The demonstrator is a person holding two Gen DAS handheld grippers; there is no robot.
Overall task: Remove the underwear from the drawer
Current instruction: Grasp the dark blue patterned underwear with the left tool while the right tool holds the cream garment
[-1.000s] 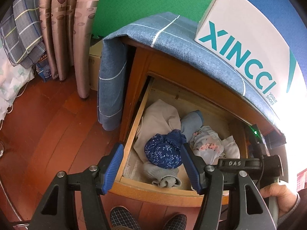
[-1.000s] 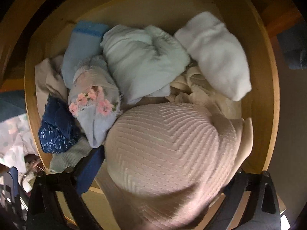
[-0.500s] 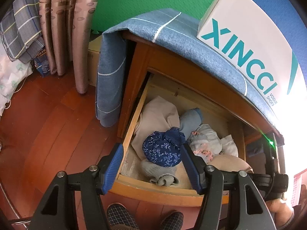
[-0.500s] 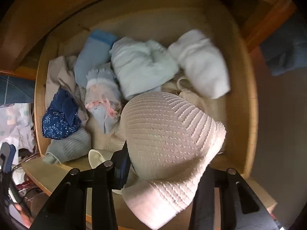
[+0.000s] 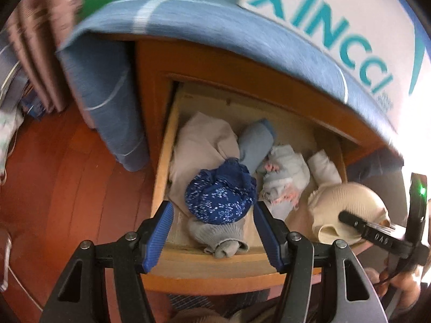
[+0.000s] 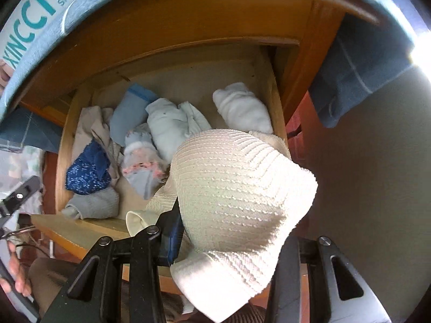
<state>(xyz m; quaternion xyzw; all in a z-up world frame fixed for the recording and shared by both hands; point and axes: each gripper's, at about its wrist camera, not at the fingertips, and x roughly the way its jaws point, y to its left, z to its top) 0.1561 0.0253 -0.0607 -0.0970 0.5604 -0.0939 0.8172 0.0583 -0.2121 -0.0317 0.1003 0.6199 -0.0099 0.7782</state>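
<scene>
Right gripper (image 6: 226, 245) is clamped on the cream ribbed underwear (image 6: 237, 196), holding it above the drawer's (image 5: 215, 266) front right corner so it clears the rim. Left gripper (image 5: 211, 231) hangs with jaws apart over the navy bundle (image 5: 219, 193) by the front edge; red-brown floorboards (image 5: 67, 188) lie below.

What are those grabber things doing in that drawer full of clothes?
A person is taking underwear out of the open drawer. The right gripper is shut on a cream ribbed bra and holds it above the drawer's right side. The left gripper is open, holding nothing, above a dark blue speckled bundle. A grey sock, a beige garment and other light rolled pieces lie inside.
</scene>
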